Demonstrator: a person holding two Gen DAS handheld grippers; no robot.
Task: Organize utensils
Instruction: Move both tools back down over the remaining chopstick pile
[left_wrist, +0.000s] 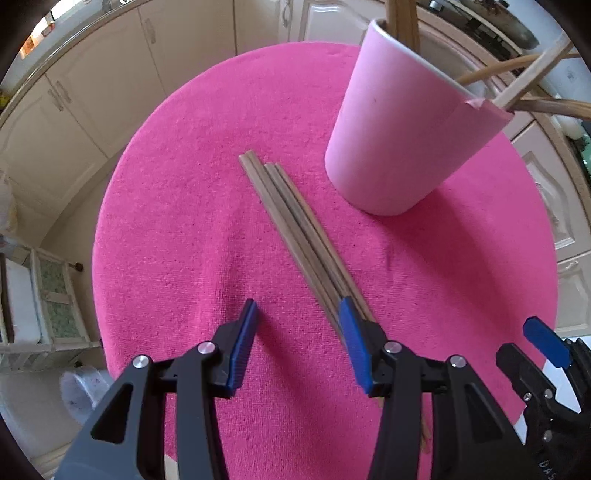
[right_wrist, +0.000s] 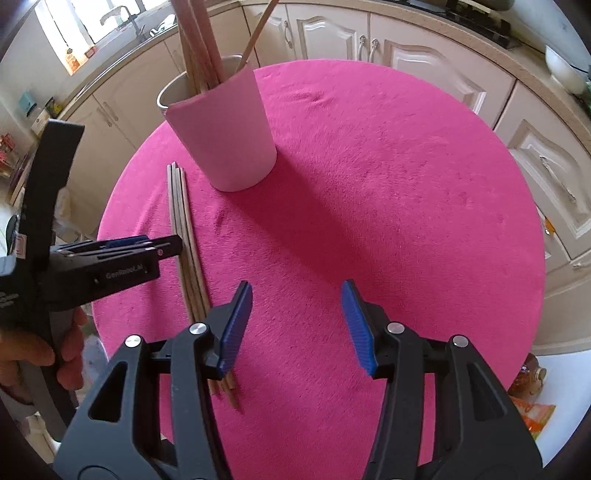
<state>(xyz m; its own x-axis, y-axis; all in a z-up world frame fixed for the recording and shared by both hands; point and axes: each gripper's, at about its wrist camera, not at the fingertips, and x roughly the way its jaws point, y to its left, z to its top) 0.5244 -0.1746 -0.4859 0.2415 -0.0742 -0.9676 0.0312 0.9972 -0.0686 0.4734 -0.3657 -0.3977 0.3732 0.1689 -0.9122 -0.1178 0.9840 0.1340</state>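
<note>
Wooden chopsticks (left_wrist: 295, 218) beside, outside parted empty jaws | left gripper (left_wrist: 299, 314) | right gripper (right_wrist: 295, 295)

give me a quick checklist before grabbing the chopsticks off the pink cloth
1. Left gripper open: ok, nothing between the jaws.
2. Right gripper open: ok, nothing between the jaws.
3. Chopsticks bundled flat on the cloth: ok.
4. Bundle lined up between either gripper's jaws: not ok, it passes under one inner finger of each.
5. Cup upright, beside the chopsticks: ok.
6. Room in the cup: cannot tell, other sticks already stand in it.
</note>
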